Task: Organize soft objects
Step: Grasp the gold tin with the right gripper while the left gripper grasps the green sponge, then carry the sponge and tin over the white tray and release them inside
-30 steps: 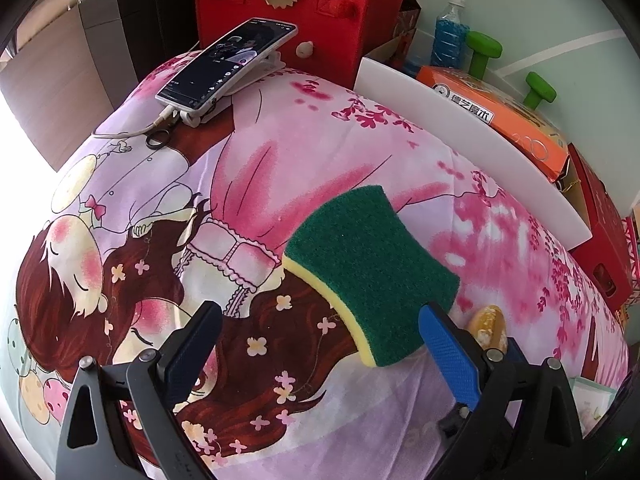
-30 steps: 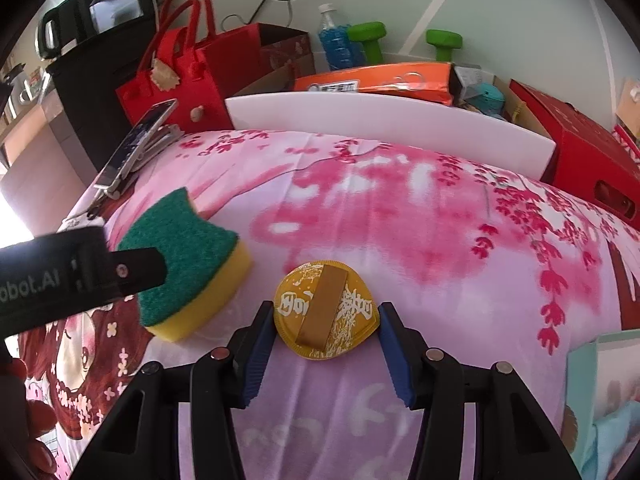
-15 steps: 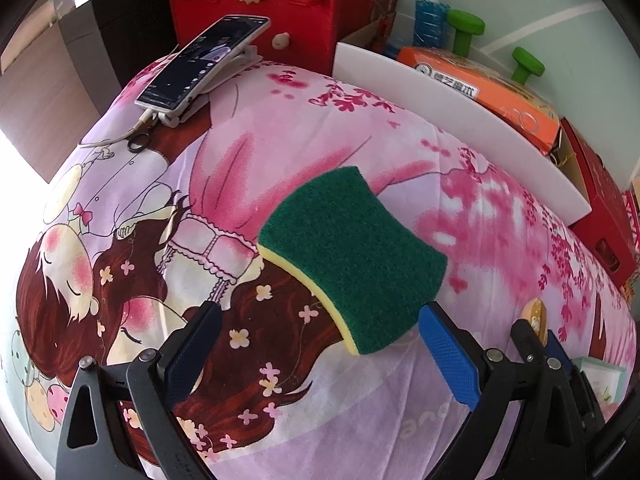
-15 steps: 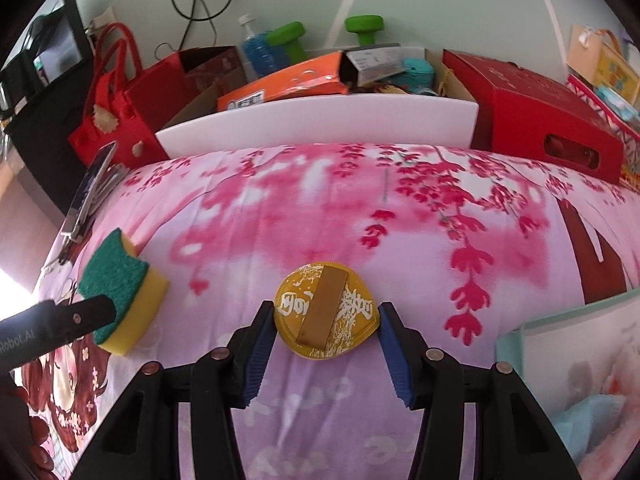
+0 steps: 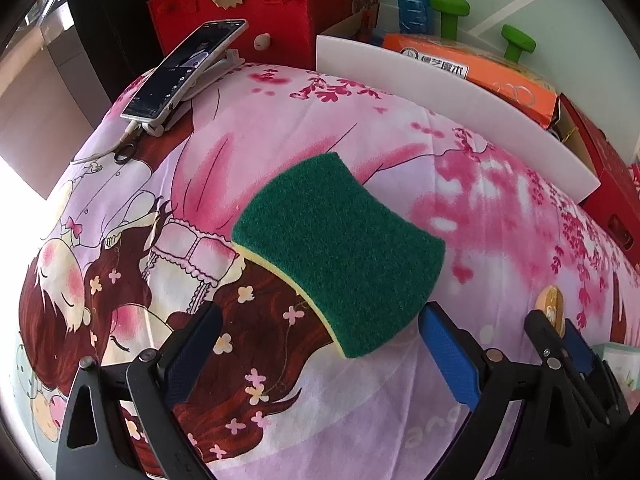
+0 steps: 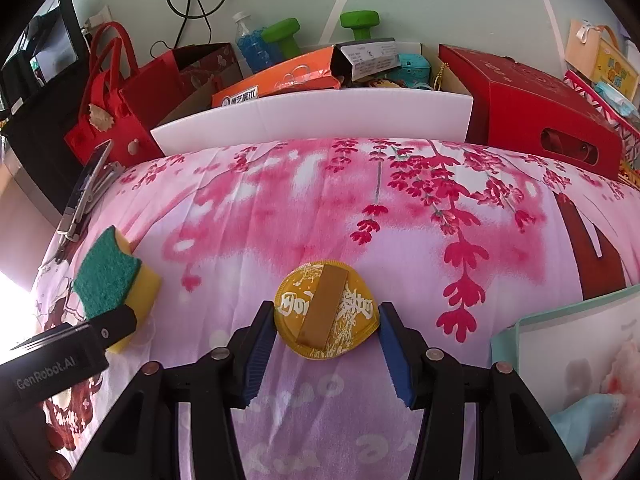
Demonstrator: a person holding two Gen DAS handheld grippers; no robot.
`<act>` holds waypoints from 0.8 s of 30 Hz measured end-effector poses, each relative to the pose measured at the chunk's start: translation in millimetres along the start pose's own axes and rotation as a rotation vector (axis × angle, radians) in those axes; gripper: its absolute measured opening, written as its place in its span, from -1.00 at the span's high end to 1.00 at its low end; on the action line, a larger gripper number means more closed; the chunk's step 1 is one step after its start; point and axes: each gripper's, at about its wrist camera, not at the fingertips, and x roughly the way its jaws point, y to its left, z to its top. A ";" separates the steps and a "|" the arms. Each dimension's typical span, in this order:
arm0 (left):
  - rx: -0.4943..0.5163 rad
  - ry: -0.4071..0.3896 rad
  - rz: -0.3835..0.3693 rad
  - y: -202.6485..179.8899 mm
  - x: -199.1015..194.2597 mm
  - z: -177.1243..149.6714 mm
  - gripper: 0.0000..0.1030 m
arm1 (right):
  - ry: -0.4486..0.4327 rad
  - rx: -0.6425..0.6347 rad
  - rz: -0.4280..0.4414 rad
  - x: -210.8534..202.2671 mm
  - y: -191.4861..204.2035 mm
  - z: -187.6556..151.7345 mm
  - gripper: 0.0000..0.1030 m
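Observation:
A green and yellow sponge [image 5: 340,256] lies on the pink printed cloth, green side up; it also shows in the right wrist view [image 6: 110,280]. My left gripper [image 5: 320,358] is open, its jaws wide apart just in front of the sponge, not touching it. My right gripper [image 6: 326,354] is shut on a round yellow soft pad with a tan strap [image 6: 326,310], held between the blue pads just above the cloth. In the left wrist view the pad [image 5: 551,308] is seen edge-on at the right.
A white tray wall [image 6: 312,114] runs along the far edge, with an orange box [image 6: 276,80], bottle and green dumbbells behind. A red felt bag [image 5: 248,12] and a phone on a stand [image 5: 184,68] sit far left. A red box [image 6: 532,108] stands far right. A teal box [image 6: 568,380] with soft items is near right.
My right gripper has carried the yellow pad to the right, away from the sponge. My left gripper has stayed open and crept closer to the sponge.

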 end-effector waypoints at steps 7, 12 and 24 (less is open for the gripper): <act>-0.031 0.027 -0.109 -0.5 2.5 -1.2 -0.23 | 0.003 -0.006 0.000 -0.3 -0.1 0.4 -0.05; -0.014 0.021 -0.121 -6.9 0.8 -2.7 0.04 | 0.005 -0.013 -0.001 -0.1 0.5 0.3 -0.05; -0.035 -0.005 -0.128 -1.6 -14.1 5.9 0.10 | 0.009 -0.024 -0.004 0.2 0.7 0.5 -0.05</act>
